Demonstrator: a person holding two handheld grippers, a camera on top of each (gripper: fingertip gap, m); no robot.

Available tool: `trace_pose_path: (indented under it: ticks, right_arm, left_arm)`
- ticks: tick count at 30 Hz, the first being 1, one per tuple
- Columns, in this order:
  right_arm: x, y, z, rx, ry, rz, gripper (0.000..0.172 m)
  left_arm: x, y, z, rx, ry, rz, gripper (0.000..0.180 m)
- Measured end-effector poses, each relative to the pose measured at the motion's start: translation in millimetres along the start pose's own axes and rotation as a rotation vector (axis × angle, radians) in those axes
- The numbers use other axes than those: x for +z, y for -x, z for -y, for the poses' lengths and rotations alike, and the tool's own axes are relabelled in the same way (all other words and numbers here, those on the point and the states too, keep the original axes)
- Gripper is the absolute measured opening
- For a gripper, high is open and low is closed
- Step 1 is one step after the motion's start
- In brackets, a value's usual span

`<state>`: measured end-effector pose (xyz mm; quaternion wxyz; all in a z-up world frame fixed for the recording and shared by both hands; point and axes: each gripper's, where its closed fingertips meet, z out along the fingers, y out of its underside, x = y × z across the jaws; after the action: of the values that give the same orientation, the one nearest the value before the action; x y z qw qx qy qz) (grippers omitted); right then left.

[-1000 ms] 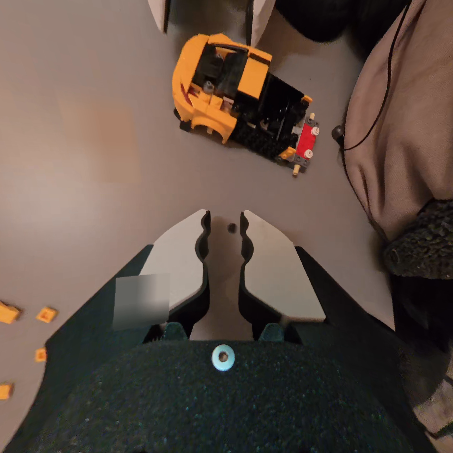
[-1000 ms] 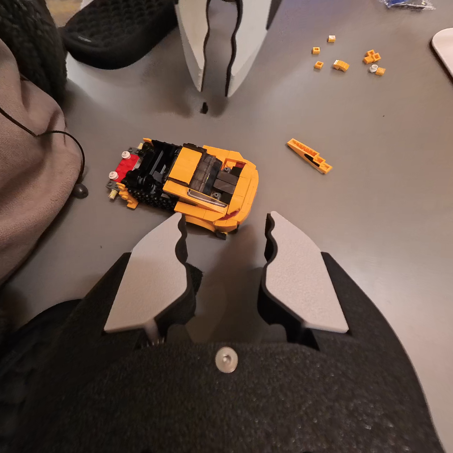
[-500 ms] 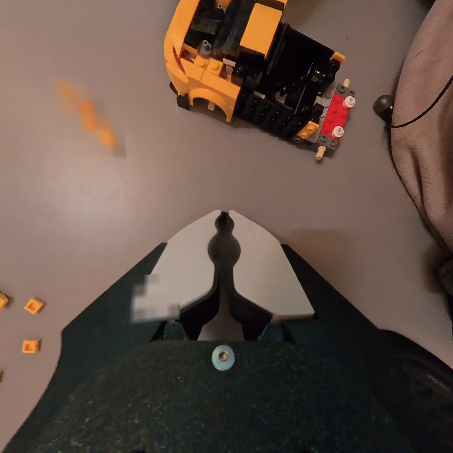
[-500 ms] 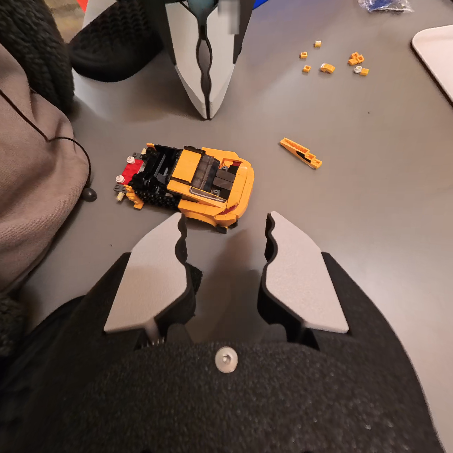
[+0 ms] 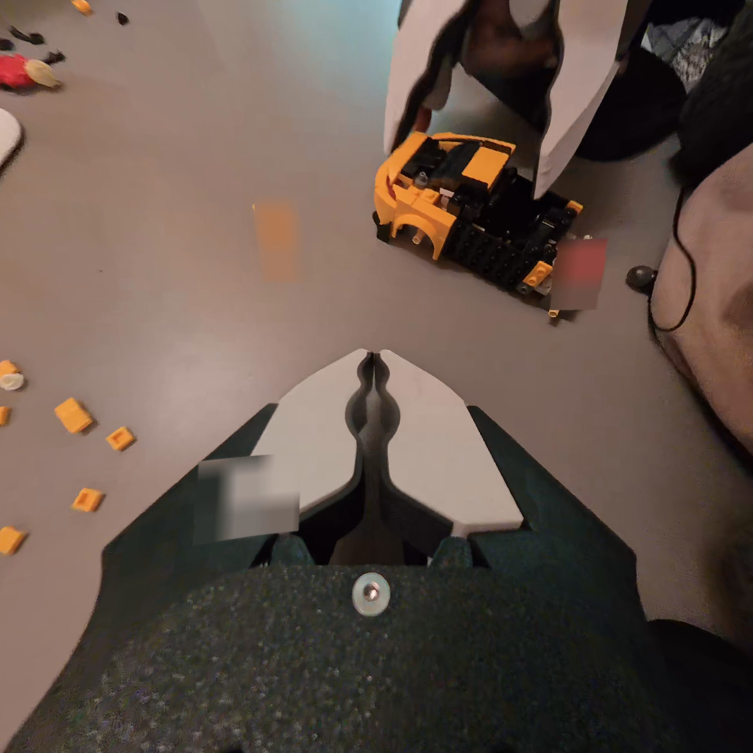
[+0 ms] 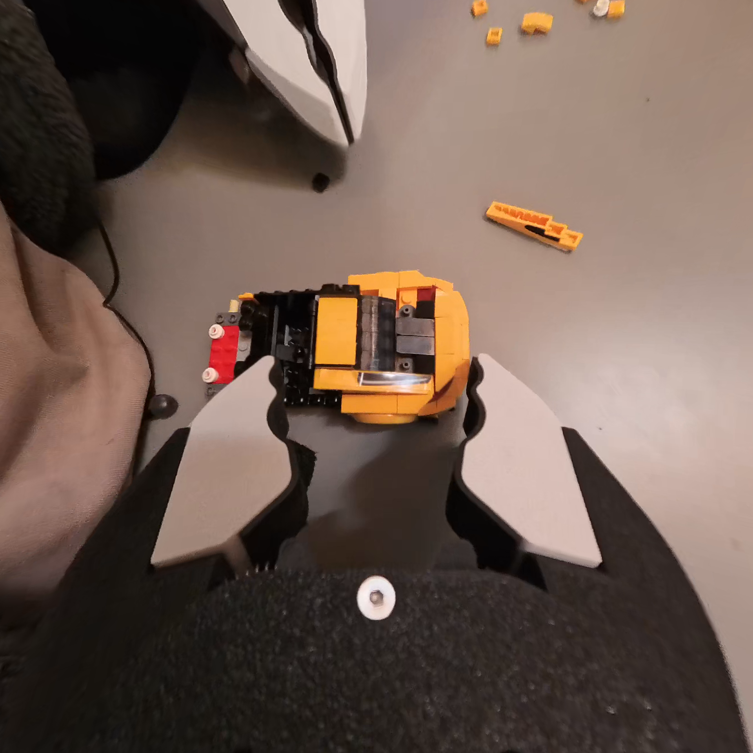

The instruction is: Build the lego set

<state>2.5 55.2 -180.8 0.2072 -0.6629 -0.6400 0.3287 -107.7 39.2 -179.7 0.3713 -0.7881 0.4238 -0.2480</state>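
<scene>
Your right tool [image 6: 373,366] straddles the part-built yellow brick car [image 6: 391,342] at frame centre, fingers wide, not gripping. Your left tool [image 5: 373,354] is pinched together, empty. Loose yellow pieces [image 5: 73,415] lie unattached on the table [image 5: 163,203].

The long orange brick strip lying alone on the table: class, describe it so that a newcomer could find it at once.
Start from the grey table and find the half-built yellow and black brick car between the open fingers of the right gripper. Beyond the car and to its right lies the long orange brick strip, apart from everything. Unlike the small orange pieces farther off, it is long, stepped, and carries a black mark.
</scene>
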Motion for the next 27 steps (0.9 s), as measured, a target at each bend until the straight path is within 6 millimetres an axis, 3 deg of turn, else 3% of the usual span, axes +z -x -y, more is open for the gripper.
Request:
trace_pose_path:
  ticks: [5,12,18,27]
  right_arm:
    - [1,-3,-3,-0.011,0.000,0.046,0.077]
    - [-1,-9,-2,-0.107,-0.019,0.131,0.077]
    - [6,-16,4,-0.064,0.082,0.077,0.076]
    - [1,-22,23,-0.070,0.273,0.040,0.076]
  left_arm:
    - [-14,5,11,-0.053,-0.090,0.018,0.011]
    - [-8,1,5,-0.079,-0.070,-0.028,0.015]
    - [2,-4,-3,-0.066,-0.029,-0.071,0.018]
    - [7,0,11,-0.128,-0.032,-0.022,0.017]
